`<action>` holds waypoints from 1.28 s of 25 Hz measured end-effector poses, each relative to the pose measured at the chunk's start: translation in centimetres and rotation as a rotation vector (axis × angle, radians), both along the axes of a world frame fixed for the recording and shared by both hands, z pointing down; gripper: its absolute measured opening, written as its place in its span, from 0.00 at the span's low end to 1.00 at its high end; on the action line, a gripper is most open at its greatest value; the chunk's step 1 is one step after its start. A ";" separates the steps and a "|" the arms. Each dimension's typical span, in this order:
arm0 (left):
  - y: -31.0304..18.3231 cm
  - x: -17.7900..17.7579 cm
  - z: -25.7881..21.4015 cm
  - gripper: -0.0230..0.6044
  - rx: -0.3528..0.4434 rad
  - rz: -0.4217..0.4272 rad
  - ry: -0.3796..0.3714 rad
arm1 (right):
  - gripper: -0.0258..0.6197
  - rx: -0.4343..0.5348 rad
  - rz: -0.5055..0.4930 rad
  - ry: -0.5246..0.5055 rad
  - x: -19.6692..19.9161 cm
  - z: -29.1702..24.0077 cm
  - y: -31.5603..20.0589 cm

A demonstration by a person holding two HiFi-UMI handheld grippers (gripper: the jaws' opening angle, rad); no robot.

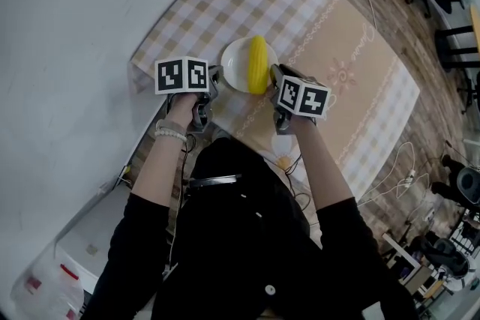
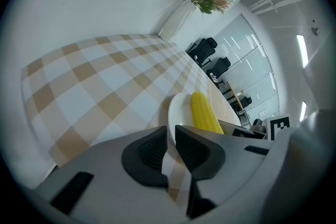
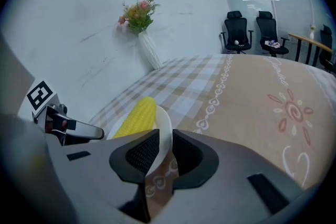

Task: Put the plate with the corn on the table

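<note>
A white plate [image 1: 236, 64] carries a yellow corn cob [image 1: 258, 64] and is held just above the near edge of the table [image 1: 360, 79]. My left gripper [image 1: 214, 79] is shut on the plate's left rim [image 2: 173, 118]. My right gripper [image 1: 274, 79] is shut on its right rim [image 3: 164, 128]. In the left gripper view the corn [image 2: 205, 113] lies beyond the jaws, and in the right gripper view the corn [image 3: 136, 115] lies to their left. The plate sits roughly level between both grippers.
The tablecloth is beige and white check [image 1: 225, 4] on the left and plain beige with a pattern [image 1: 352, 64] on the right. A white vase with flowers [image 3: 142, 29] stands at the far end by the wall. Office chairs [image 3: 252, 31] stand beyond the table.
</note>
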State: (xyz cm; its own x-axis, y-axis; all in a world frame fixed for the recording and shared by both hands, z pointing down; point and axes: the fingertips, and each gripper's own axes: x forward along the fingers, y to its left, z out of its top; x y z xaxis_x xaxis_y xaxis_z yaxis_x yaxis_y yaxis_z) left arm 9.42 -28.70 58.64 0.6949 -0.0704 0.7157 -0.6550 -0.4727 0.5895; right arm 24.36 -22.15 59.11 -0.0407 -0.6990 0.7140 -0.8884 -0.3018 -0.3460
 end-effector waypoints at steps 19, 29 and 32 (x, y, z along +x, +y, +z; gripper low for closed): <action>1.9 1.1 -14.9 0.07 0.474 0.044 0.213 | 0.12 0.324 -0.053 0.105 -3.2 -13.8 0.4; 4.5 1.8 -21.4 0.06 0.664 0.098 0.279 | 0.12 0.485 -0.207 0.237 -4.8 -21.4 2.3; 5.2 1.3 -22.9 0.06 0.712 0.115 0.289 | 0.12 0.515 -0.205 0.247 -5.0 -23.0 3.0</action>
State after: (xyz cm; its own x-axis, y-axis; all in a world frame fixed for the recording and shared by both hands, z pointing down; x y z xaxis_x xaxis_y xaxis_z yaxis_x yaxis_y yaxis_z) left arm 10.71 -23.51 35.77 0.8777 -0.3617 0.3143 -0.4456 -0.8572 0.2581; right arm 19.40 -19.14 36.08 -0.0871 -0.9526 0.2916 -0.9833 0.0352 -0.1786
